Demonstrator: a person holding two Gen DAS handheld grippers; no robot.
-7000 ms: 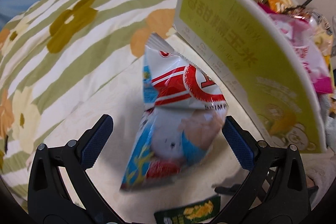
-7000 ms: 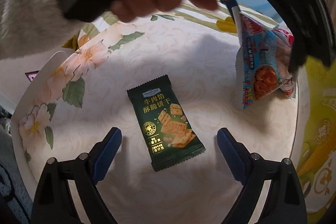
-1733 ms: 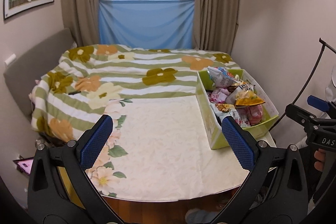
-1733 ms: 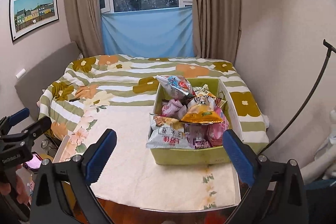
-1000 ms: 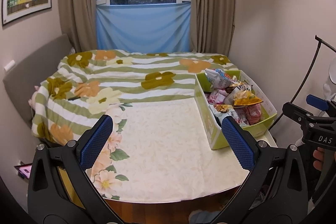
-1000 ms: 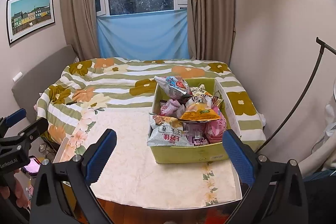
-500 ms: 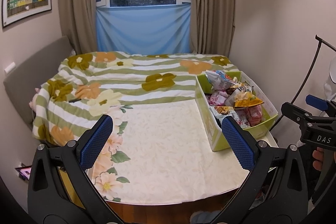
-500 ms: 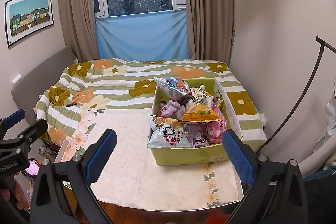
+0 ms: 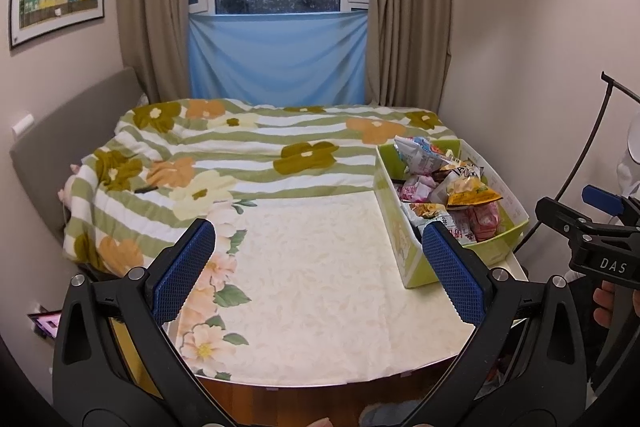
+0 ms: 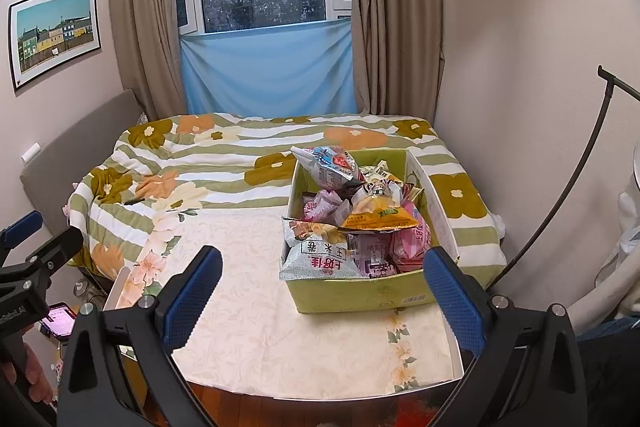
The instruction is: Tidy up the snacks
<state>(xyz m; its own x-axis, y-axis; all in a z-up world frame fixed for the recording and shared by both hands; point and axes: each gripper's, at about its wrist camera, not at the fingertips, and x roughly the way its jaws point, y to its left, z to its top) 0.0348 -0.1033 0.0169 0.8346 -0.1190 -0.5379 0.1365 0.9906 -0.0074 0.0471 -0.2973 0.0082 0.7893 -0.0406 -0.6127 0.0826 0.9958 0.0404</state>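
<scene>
A green cardboard box (image 10: 360, 293) stands on the right side of the table and is heaped with snack packets (image 10: 352, 215). It also shows in the left wrist view (image 9: 404, 247) with the packets (image 9: 448, 187) inside. My left gripper (image 9: 318, 269) is open and empty, held back from the table's near edge. My right gripper (image 10: 320, 291) is open and empty, held back in front of the box. Each gripper shows at the side of the other's view.
The table wears a cream cloth with flower borders (image 9: 312, 291). Behind it is a bed with a green striped flowered quilt (image 9: 240, 155). A wall stands to the right. A black curved stand (image 10: 568, 187) rises at the right. A phone (image 10: 60, 319) lies low at the left.
Seven seconds ago the left gripper was around a shrimp snack bag and a green cracker packet lay on the table. Now both grippers are pulled back and the cloth shows no packets.
</scene>
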